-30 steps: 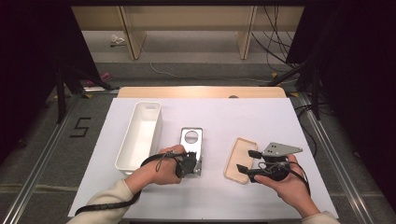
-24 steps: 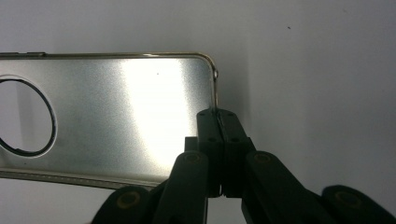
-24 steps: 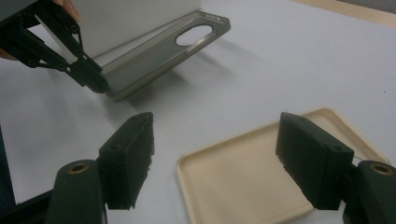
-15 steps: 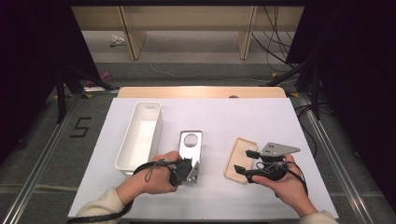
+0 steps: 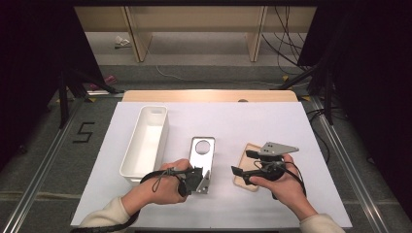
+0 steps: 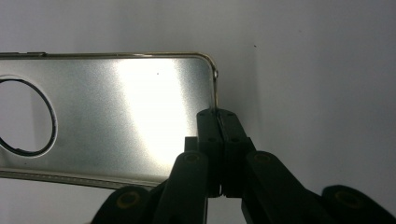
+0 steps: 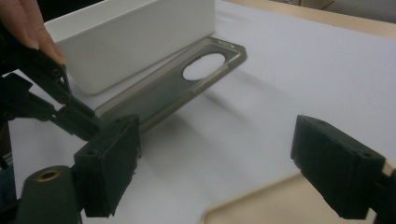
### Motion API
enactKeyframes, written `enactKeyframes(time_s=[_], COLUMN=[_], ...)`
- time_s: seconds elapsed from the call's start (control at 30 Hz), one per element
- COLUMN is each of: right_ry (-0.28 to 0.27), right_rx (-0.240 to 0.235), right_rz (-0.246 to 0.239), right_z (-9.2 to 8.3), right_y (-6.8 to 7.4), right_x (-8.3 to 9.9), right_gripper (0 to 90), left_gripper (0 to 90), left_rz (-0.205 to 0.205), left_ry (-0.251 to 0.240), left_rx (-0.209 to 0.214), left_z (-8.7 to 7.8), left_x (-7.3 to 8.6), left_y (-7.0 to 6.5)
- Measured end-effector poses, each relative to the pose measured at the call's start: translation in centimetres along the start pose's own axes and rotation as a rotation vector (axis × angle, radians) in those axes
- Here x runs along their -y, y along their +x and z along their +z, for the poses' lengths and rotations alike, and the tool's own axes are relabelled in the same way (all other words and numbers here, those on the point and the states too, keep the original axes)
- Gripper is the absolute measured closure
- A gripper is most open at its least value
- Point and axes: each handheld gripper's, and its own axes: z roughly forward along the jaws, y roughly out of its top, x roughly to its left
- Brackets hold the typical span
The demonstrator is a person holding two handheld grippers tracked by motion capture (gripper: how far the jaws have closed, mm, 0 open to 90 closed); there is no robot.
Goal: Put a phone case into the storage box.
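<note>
White bin (image 5: 145,143) is seen at the left of the white table cover (image 5: 291,126), long side running away from the person; its inside reads as bare white floor and walls, no contents visible. Just right of it, the silver phone case (image 5: 201,156) with a round camera hole is held by its near short edge: the left gripper (image 5: 198,178) is clamped shut on that rim, pads pressed together over the edge in the left gripper view (image 6: 218,122). The near end is raised off the cover, far end low beside the bin, as shown in the right gripper view (image 7: 187,84). Further right, a beige phone case (image 5: 245,167) lies flat on the cover, partly hidden under the right gripper (image 5: 243,162). Right gripper jaws have just been opening and stand wide apart, nothing between the pads; the beige case's corner (image 7: 261,205) is seen just below them. Wooden table edge (image 5: 209,95) is visible beyond the cover.
</note>
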Motion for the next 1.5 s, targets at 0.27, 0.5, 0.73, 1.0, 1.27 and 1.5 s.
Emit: enactKeyframes(time_s=[0.27, 0.5, 0.73, 1.0, 1.27, 1.5], right_ry=[-0.004, 0.014, 0.041, 0.064, 0.073, 0.051], right_rx=[0.0, -0.004, -0.005, -0.029, -0.044, -0.085], right_rz=[0.019, 0.063, 0.102, 0.143, 0.177, 0.23], right_z=[2.8, 5.0, 6.8, 8.2, 8.4, 7.9], right_y=[0.3, -0.3, -1.0, -1.4, -1.5, -1.7], right_x=[-1.7, -2.5, -2.9, -2.8, -2.7, -3.1], right_gripper=[16.2, 17.0, 19.9, 32.8, 51.5, 60.9], left_gripper=[88.8, 88.8, 88.8, 88.8, 88.8, 88.8], left_rz=[0.029, 0.045, 0.048, 0.064, 0.077, 0.087], left_ry=[-0.014, -0.025, -0.03, -0.037, -0.044, -0.054], left_rx=[-0.01, -0.012, -0.007, -0.012, -0.012, -0.02], left_z=[-0.6, -0.8, -0.8, -0.9, -0.9, -0.8], left_x=[-0.7, -1.1, -1.3, -1.5, -1.7, -1.8], left_y=[-0.4, -0.6, -0.8, -0.9, -1.1, -1.1])
